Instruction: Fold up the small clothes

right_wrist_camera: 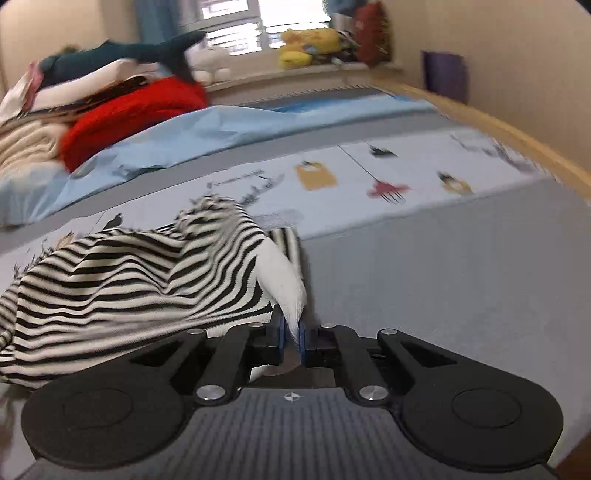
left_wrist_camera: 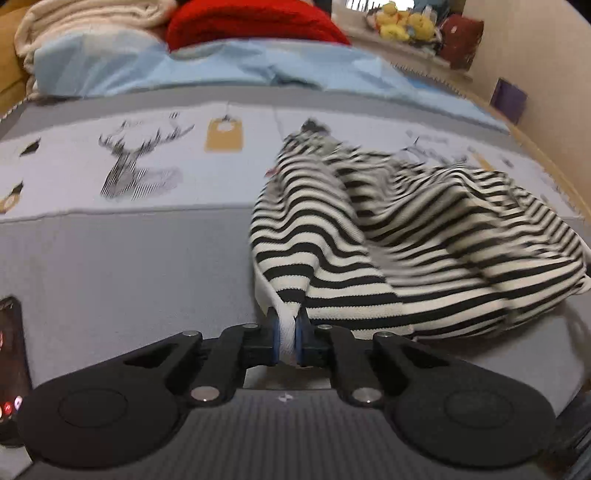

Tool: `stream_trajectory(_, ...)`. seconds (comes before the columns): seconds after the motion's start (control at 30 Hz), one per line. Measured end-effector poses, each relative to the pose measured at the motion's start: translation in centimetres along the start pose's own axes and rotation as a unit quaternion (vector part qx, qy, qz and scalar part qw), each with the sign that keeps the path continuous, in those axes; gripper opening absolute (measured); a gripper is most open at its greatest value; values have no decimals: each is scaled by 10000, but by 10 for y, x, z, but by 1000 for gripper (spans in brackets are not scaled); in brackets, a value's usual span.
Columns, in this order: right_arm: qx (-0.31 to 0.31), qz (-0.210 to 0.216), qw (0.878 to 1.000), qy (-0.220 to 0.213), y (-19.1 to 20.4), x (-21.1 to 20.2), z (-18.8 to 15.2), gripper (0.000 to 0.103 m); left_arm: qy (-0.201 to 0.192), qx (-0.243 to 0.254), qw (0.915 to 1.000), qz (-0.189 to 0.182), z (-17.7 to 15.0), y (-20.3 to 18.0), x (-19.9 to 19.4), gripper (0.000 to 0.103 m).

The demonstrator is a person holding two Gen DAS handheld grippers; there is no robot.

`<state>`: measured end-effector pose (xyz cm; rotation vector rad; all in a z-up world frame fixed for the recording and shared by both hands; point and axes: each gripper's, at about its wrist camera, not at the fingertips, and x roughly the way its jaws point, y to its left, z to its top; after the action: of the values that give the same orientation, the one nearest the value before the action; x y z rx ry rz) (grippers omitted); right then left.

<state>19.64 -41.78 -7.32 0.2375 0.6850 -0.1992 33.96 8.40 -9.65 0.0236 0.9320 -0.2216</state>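
Grey bedsheet with printed deer and tags fills most of both views, a pale blue quilt and a red knit bunched along the top. Black-and-white striped garment lies crumpled right of centre in the left wrist view, left of centre in the right. Left gripper pinches its white hem at lower centre; right gripper pinches another white edge. A lit phone sits at the lower left edge.
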Motion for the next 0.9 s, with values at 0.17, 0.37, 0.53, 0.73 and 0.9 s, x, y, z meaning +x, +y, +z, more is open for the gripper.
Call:
stream_trajectory(0.17,337,-362,9953,833,-31,34,-20,6,410,383,9980,283,-16,1,23,9)
stream_trajectory(0.37,766,-276,9964,256,-39,10,-7,5,-274,-82,9985,463,-7,18,-8,4)
stream_trajectory(0.53,822,-441,9953,259,-46,15,-3,3,-54,-21,9982,590,-7,22,4,4)
stream_trajectory(0.73,828,-1448,9858,-200,-76,12,5,0,-3,84,9975,702,-6,22,7,4)
stream_trajectory(0.9,946,-268,9944,-388,-67,-8,-8,31,-51,364,9966,735,-13,6,5,21)
